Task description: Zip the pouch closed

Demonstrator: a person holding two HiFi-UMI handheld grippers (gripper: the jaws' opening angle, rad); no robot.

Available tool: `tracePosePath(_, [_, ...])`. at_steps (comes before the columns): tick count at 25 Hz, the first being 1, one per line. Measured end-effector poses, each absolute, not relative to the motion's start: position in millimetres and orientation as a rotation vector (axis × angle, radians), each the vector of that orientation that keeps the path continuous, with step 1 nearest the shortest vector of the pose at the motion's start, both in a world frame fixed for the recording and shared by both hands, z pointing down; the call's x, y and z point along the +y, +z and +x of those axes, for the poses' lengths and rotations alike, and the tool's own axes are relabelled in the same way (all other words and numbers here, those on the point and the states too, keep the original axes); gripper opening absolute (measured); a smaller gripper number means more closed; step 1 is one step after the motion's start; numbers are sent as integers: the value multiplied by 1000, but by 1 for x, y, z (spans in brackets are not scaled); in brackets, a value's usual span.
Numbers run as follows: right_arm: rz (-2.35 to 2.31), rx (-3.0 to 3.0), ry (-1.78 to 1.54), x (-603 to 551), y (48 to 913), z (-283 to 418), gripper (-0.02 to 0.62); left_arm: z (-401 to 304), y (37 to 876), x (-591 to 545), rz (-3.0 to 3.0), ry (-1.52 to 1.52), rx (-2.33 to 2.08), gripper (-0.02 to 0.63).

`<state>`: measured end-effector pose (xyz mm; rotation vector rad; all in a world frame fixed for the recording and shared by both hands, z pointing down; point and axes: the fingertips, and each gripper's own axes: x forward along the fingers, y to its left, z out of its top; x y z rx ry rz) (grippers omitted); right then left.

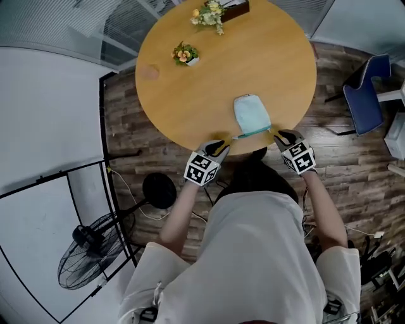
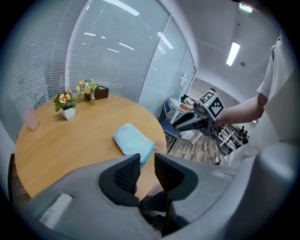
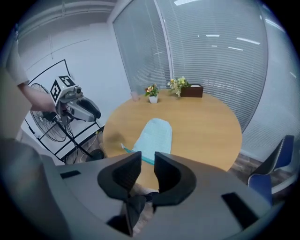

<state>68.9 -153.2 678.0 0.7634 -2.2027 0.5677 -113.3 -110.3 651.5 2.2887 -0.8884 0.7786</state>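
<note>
**Item 1, pouch** [image 1: 251,114]: pale blue, soft. It lies flat on the table [image 1: 190,95] close to the near rim, with its rounded end pointing away from the person. The teal zip edge runs along the near end, and a small pull tab sticks out at its left corner (too small to tell whether the zip is run fully home).

**Item 2, left gripper** [image 1: 217,148]: held above the table's near rim, to the left of the pouch and apart from it, pointing downward. The fingers [image 2: 126,174] are spread with a narrow gap and nothing stands between them.

**Item 3, right gripper** [image 1: 286,135]: held at the near rim, just right of the pouch's zip corner and not touching it. The fingers [image 3: 124,171] are likewise spread and empty, and the pouch shows beyond them.

**Item 4, table:** round, with a wooden top.

**Item 5, flower pot** [image 1: 185,54]: small and white, with orange blooms, at the far left of the table.

**Item 6, flower arrangement** [image 1: 215,12]: beside a dark box, at the far rim.

**Item 7, floor fan** [image 1: 85,253]: to the person's left.

**Item 8, blue chair** [image 1: 366,95]: on the wood floor, to the right of the table.
</note>
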Motion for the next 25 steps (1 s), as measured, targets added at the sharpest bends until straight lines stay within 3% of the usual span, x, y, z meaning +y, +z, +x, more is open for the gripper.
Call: tracePosePath(25, [1121, -2460, 333, -11, 445, 71, 5, -116, 447, 17, 2554, 425, -1173, 21])
